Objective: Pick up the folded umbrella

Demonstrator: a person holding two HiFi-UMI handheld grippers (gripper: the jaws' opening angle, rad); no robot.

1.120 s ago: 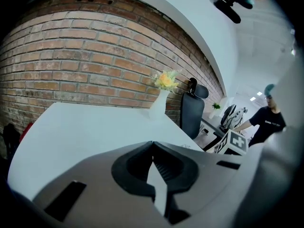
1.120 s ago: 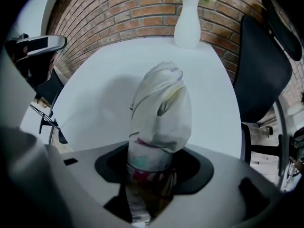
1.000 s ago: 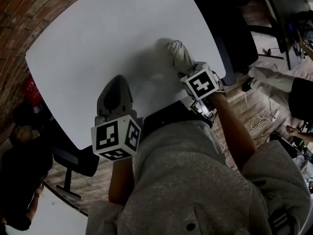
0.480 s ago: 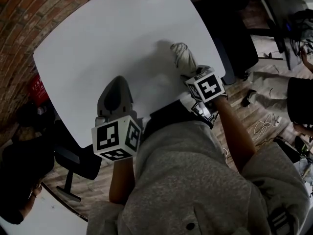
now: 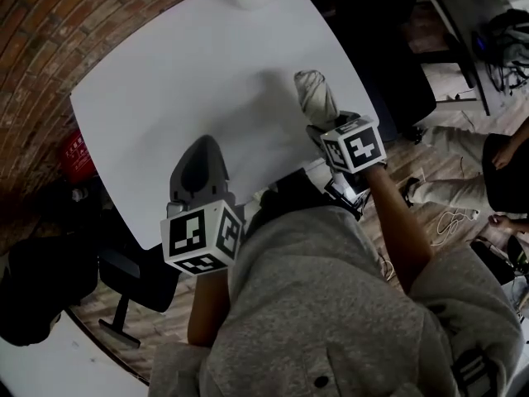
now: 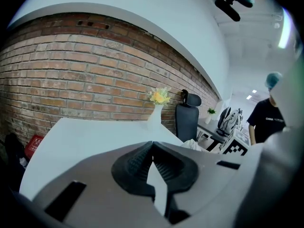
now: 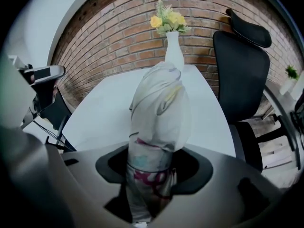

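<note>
One folded umbrella [image 7: 159, 113], in right tool [image 7: 151, 182], seemingly airborne

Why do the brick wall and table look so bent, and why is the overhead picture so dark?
Left gripper view: the wide-angle lens bows the brick wall and blackens the corners. Right gripper view: same bending at the table, and the near folded umbrella looms large. Head view: dim overall, only the white table stands bright.

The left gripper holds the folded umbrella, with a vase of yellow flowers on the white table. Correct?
Not quite: the right gripper holds the folded umbrella, as the right gripper view shows. The vase of yellow flowers is on the white table.
</note>
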